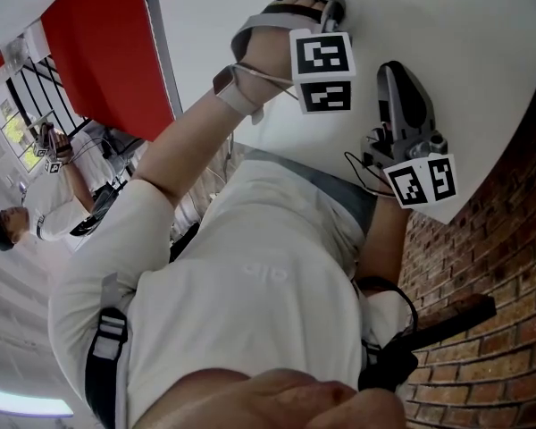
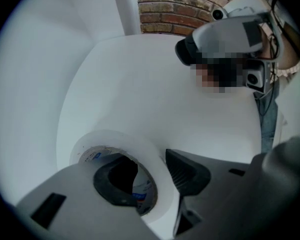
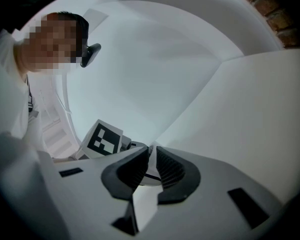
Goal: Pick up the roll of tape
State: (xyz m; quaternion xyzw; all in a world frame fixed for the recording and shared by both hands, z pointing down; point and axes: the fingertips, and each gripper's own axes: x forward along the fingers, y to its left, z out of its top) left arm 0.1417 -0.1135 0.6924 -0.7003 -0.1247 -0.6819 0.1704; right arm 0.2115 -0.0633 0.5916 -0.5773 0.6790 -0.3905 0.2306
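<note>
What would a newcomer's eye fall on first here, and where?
The white roll of tape on the white table, with the open left gripper straddling its wall, one jaw inside the core. Beside it, the right gripper holds nothing. A red panel fills the head view's upper left.

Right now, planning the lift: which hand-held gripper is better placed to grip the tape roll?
Left. The left hand-held gripper straddles the tape roll wall, jaws open; the right hand-held gripper sits apart.

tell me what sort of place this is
Probably an indoor workroom or lab rather than a home: a white round table next to brickwork, a red panel standing nearby, and a second person in the background holding what looks like marker-tagged gear.
</note>
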